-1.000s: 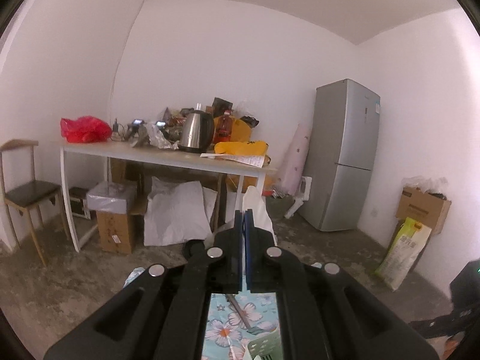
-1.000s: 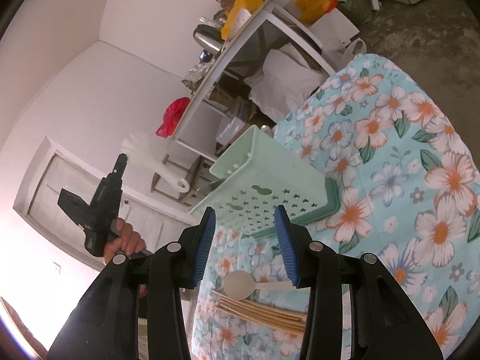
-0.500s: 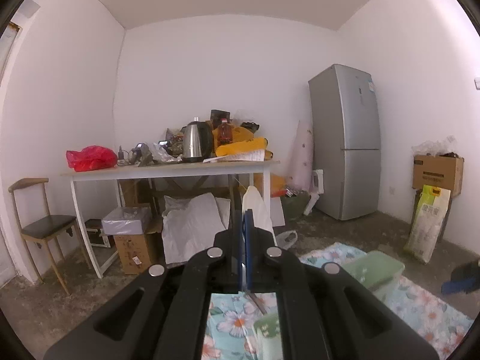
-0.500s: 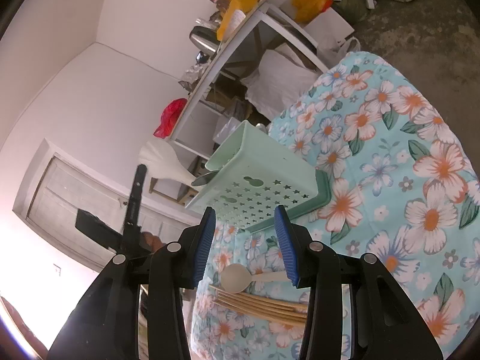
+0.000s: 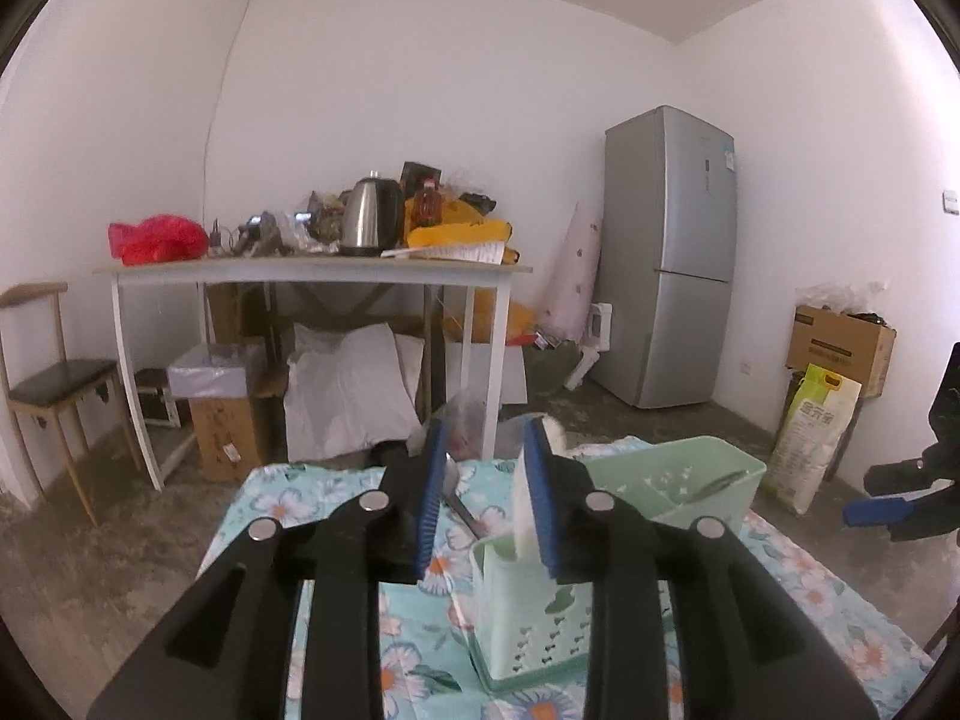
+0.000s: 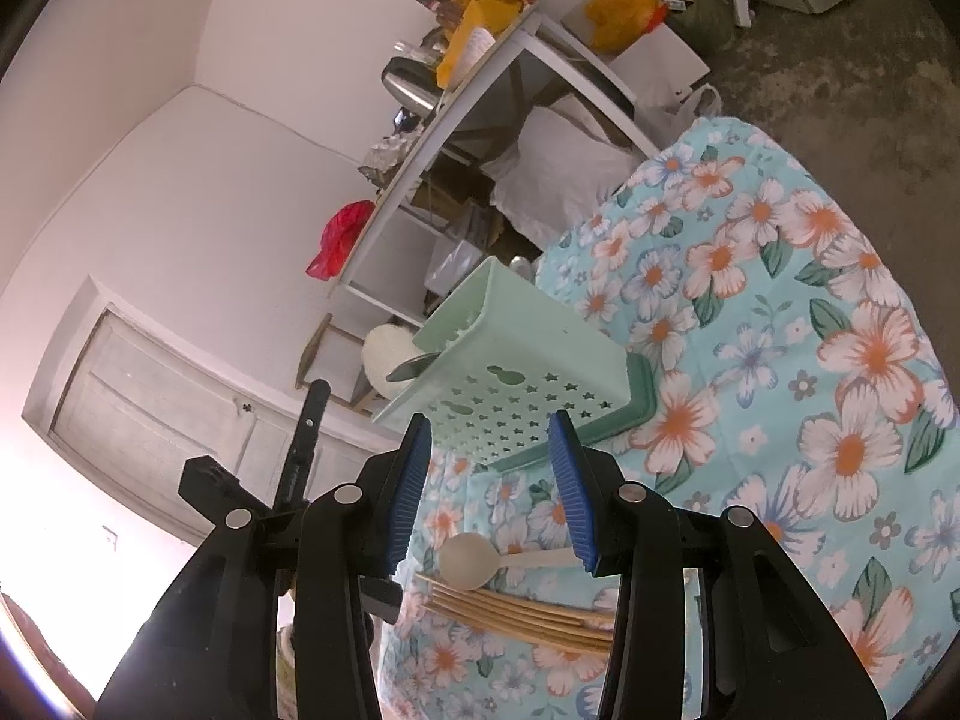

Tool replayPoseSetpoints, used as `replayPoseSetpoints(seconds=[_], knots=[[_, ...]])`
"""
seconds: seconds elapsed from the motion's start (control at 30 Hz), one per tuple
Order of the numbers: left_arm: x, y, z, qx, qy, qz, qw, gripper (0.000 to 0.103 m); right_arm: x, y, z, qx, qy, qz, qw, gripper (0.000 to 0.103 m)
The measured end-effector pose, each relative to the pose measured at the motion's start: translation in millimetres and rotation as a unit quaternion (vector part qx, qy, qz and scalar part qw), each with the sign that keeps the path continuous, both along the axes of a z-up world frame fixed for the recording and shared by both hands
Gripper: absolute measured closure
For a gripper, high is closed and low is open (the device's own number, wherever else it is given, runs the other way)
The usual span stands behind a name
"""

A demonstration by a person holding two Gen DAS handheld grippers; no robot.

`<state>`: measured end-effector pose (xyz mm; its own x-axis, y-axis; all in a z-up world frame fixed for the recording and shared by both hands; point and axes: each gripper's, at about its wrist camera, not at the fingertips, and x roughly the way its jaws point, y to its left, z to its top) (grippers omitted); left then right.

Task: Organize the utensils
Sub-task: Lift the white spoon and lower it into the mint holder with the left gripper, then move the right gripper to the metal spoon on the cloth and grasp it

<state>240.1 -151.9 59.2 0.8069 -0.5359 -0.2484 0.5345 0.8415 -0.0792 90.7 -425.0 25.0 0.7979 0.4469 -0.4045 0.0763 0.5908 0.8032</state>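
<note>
Your left tongs (image 5: 483,468) sit low in the centre of the left wrist view, jaws opening. A white utensil handle (image 5: 523,501) stands between them against the right pad, dropping into the mint green utensil holder (image 5: 528,618) directly below; whether the pad still presses it I cannot tell. A metal spoon (image 5: 459,495) lies on the floral cloth (image 5: 336,492) just beyond the holder.

Your right tongs (image 6: 489,480) stand half wide and grip nothing. Between their fingers, at lower centre of the right wrist view, a pale spoon (image 6: 474,561) rests on a bundle of wooden chopsticks (image 6: 516,615). The holder rises just above them, blocking the way forward.

Behind stands a cluttered white table (image 5: 312,273) with a kettle (image 5: 372,219), and a grey fridge (image 5: 669,258) at right.
</note>
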Motion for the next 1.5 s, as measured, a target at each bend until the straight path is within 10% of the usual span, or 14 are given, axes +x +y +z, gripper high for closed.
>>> replayPoseSetpoints(seconds=[0.43,1.0,1.5], knots=[[23.4,20.4,-13.4,-0.035,0.082,0.004,0.996,0.069,80.1,-32.1,47.8,-0.04,-0.05,0.062,0.996,0.052],[47.4,81.8,-37.4,-0.003,0.128,0.034,0.9912,0.057,379.6,38.0,-57.3,-0.228,0.086,0.324,0.914,0.041],[53.4,110.7,-51.0,0.005,0.146,0.071,0.9867,0.057,436.3,57.9,-90.8,-0.161,0.075,0.341,0.923,0.052]])
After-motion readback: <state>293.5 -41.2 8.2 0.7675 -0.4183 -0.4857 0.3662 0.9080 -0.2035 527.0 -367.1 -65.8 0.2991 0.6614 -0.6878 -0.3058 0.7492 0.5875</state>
